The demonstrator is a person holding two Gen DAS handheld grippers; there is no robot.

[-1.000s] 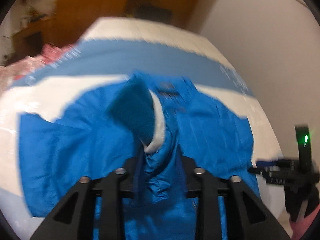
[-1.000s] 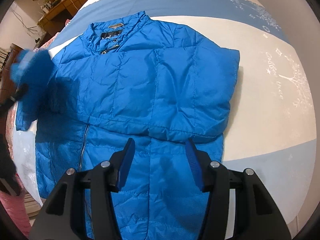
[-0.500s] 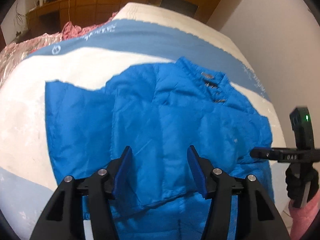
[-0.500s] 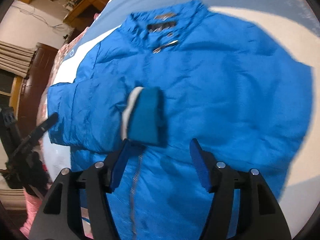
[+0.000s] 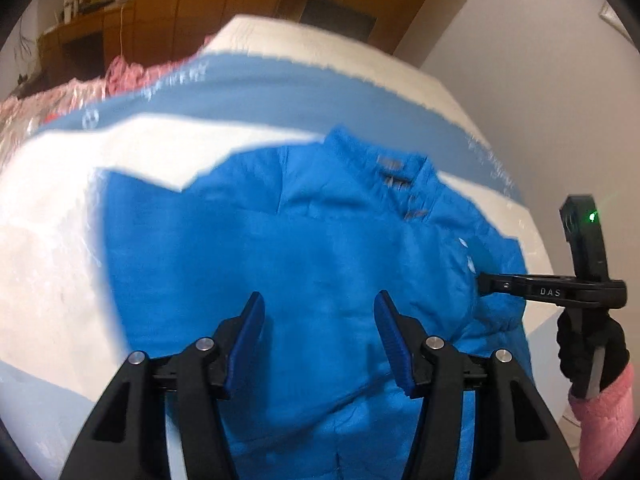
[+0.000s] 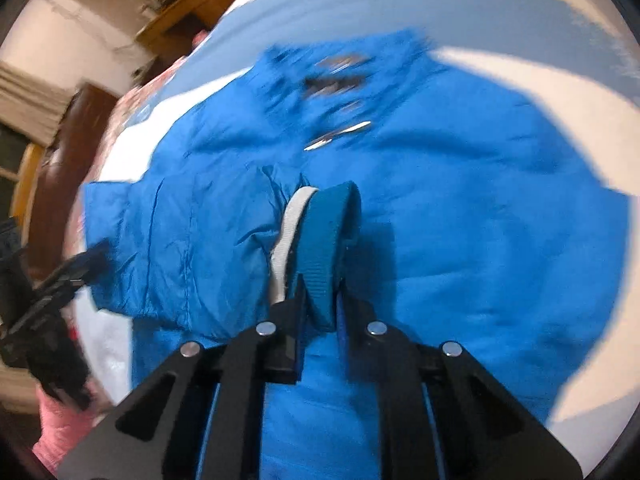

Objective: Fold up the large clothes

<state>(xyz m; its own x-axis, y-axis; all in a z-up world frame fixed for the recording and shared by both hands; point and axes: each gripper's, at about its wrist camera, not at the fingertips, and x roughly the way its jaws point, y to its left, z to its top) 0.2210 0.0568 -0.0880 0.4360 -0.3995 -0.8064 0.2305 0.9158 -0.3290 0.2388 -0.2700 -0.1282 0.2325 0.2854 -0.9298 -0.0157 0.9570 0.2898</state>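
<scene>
Right gripper fingers clamped on sleeve cuff over blue puffer jacket spread on bed; left gripper fingers apart, empty. Risk: slick cuff slips out, sleeve flops unfolded.

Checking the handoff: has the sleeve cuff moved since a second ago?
Yes. The cuff went from the jacket's left edge to its middle, below the collar, now pinched by the right gripper.

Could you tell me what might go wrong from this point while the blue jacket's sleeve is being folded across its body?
1. The right gripper pinches only the ribbed cuff; the slick sleeve could slip free mid-fold.
2. The left gripper hovers open above the jacket, so nothing pins the body and it may drag across the bedspread.
3. The sleeve already bunches near the cuff, risking a lumpy fold.
</scene>
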